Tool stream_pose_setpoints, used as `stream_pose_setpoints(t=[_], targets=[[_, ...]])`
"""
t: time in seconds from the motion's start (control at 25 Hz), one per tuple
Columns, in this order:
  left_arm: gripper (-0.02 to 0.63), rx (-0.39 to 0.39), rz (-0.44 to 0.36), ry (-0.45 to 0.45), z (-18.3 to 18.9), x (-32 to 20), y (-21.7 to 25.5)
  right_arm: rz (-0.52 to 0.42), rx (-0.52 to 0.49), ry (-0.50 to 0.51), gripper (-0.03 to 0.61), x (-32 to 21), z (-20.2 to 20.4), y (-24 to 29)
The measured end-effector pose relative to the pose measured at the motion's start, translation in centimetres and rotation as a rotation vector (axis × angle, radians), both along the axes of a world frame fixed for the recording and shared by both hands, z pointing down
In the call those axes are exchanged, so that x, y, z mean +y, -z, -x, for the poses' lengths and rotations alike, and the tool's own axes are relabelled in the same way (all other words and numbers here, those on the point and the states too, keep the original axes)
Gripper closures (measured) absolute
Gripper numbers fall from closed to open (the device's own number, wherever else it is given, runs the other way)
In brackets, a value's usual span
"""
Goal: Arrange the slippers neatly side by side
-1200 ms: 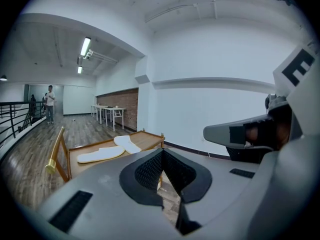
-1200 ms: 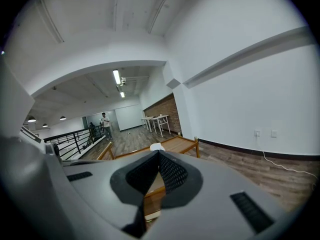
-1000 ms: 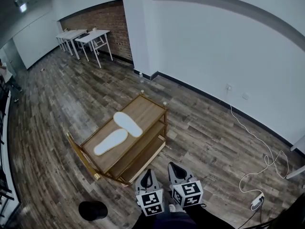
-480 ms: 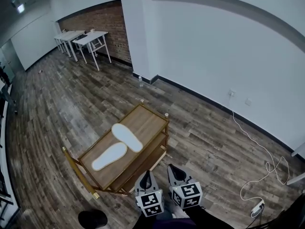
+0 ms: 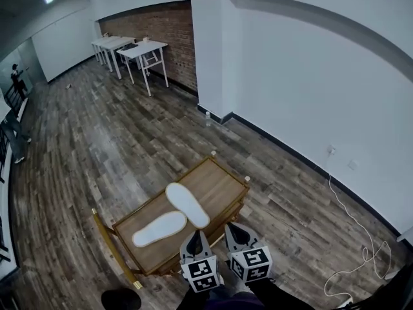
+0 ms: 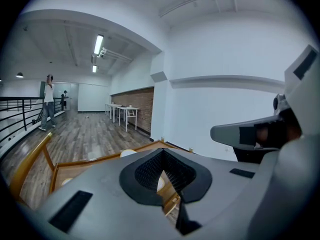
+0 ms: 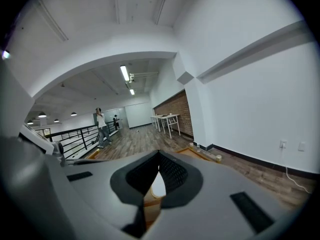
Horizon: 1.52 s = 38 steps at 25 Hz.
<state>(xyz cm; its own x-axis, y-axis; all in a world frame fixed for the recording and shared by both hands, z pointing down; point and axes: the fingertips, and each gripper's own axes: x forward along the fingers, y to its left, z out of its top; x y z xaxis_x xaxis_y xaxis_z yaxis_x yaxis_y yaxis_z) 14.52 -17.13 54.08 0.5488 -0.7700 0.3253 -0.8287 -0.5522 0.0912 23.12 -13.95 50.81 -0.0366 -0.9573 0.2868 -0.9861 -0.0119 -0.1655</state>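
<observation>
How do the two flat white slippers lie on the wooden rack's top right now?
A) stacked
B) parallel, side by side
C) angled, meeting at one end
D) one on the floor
C: the left flat white slipper and the right flat white slipper form a V on the wooden rack, ends meeting.

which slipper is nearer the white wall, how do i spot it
Find the wooden rack on the plank floor; two white slippers lie on top. That slipper sits nearer the rack's middle and lies across it, while the other slipper lies lengthwise.
</observation>
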Motion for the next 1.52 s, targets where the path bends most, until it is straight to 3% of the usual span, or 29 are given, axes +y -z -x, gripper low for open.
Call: stream_pose_setpoints(t=[0.48, 0.76, 1.16, 1.52], targets=[[0.614, -0.01, 0.055, 0.301, 8.0, -3.6, -1.6, 0.042, -0.004, 0.218, 0.58, -5.6, 5.0, -1.7], [0.614, -0.022, 0.085, 0.428, 8.9, -6.0, -2.7, 0.065, -0.008, 0.356, 0.58, -10.2, 5.8, -2.0], [0.614, -0.046, 0.06, 0.605, 8.8, -10.4, -0.9, 0.085, -0.016, 0.537, 0.58, -16.7, 4.7, -1.8], [0.614, -0.081, 0.099, 0.69, 11.6, -10.8, -1.9, 0.149, -0.016, 0.67, 0.58, -18.7, 7.6, -3.6]])
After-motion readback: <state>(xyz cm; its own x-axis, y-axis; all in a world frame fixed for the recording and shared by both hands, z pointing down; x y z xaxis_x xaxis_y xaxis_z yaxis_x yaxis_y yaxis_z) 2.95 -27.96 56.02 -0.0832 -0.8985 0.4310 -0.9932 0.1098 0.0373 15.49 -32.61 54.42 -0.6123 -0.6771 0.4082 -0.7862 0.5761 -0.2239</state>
